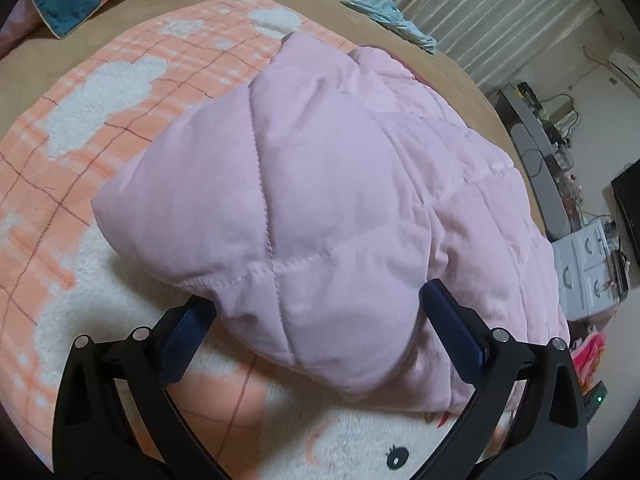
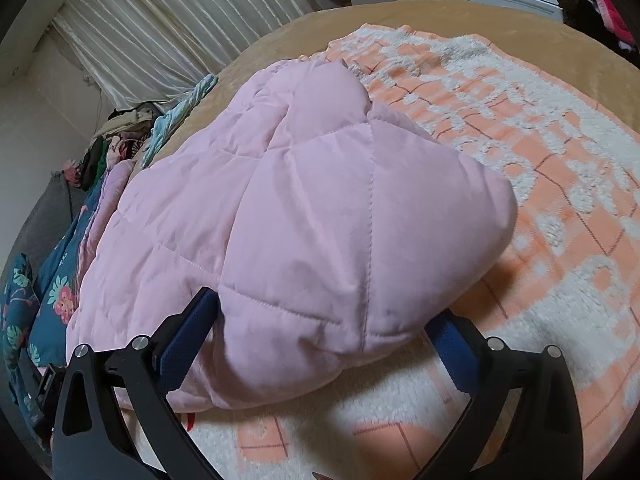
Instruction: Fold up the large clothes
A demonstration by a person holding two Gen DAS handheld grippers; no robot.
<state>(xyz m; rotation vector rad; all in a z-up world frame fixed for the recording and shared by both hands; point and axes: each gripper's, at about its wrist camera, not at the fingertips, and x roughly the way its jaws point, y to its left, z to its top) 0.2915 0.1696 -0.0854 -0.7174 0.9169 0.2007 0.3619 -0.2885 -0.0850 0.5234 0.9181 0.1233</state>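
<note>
Garment: your pale pink quilted padded jacket (image 1: 320, 200) lay bunched in a puffy mound on the orange-and-white checked fleece blanket (image 1: 80, 128), toward that blanket's side nearest the striped curtain.
Bed: the blanket was spread over a tan bedsheet (image 2: 280, 36), which showed bare along the far edge.
Left gripper: your left gripper (image 1: 320, 308) had its black jaws spread wide — the blue-padded fingers (image 1: 456, 332) sat on either side of a quilted corner of the jacket, touching the fabric without pinching it.
Right gripper: your right gripper (image 2: 324, 316) stood the same way, jaws wide apart, its blue pads (image 2: 188, 336) flanking another puffed corner of the jacket.
Jacket edge: the lower hem rested on the blanket just ahead of both grippers.
Surroundings: a crumpled light blue cloth (image 1: 384, 12) lay at the bed's far edge, and a teal floral pillow (image 2: 52, 280) sat beside the jacket — near the sheet's edge.
</note>
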